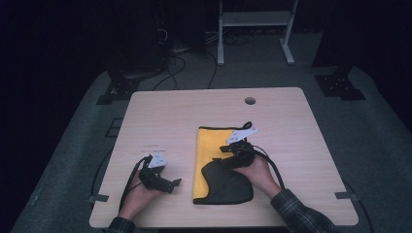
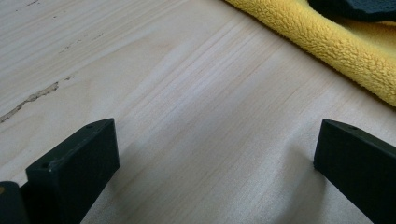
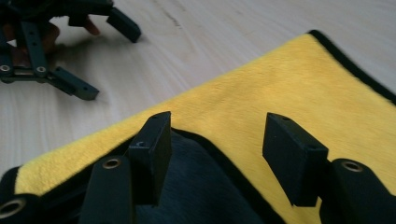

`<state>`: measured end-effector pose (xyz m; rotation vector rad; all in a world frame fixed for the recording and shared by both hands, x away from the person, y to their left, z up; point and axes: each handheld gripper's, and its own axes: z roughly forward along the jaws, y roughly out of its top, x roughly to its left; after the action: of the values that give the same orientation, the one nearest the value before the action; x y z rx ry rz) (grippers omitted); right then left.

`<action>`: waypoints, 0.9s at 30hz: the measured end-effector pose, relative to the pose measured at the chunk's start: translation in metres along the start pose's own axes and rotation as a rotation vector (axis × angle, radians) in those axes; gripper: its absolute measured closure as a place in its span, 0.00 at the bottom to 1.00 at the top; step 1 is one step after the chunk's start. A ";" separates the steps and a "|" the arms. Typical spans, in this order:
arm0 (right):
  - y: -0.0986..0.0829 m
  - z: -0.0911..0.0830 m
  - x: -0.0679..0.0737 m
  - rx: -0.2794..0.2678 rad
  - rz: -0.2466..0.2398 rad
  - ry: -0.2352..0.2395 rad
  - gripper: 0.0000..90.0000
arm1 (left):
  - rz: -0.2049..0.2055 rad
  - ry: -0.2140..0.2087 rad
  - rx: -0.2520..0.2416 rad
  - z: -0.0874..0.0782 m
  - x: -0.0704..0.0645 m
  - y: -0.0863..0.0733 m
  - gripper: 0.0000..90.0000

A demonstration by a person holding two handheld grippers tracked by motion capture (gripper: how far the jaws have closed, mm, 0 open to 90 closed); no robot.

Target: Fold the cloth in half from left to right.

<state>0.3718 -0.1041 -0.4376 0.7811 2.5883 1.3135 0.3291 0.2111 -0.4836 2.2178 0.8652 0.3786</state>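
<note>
Hovering over the folded-back dark flap, your right tongs (image 3: 212, 154) stand spread above the yellow cloth (image 1: 210, 145), pinching nothing. Your left tongs (image 1: 170, 184), also spread, rest on bare desk (image 1: 160, 116) just beside the cloth's left edge. Open wood surrounds the cloth; beyond lies a dim, cable-strewn floor (image 1: 194, 68).

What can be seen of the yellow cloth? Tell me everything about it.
The yellow cloth lies flat on the wooden table, near its middle. It looks fleecy, yellow on one face and black on the other, with a thin black edging. Its near right part is folded back, so the black side shows over the yellow. The right tool, jaws open, sits at the edge of that fold. The left tool rests apart, on bare wood beside it.
</note>
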 end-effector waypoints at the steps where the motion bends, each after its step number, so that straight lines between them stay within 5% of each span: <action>1: 0.001 0.004 0.003 0.001 -0.002 0.005 0.45 | 0.000 0.000 0.000 0.000 0.000 0.000 0.00; 18: -0.006 0.054 0.030 0.113 -0.073 -0.018 0.46 | 0.004 0.000 0.002 0.000 0.000 0.000 0.00; 27: -0.009 0.049 0.035 0.118 -0.121 -0.008 0.70 | 0.006 0.001 0.003 0.000 0.000 0.000 0.00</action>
<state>0.3551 -0.0553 -0.4705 0.6345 2.6799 1.1312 0.3293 0.2114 -0.4834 2.2241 0.8600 0.3810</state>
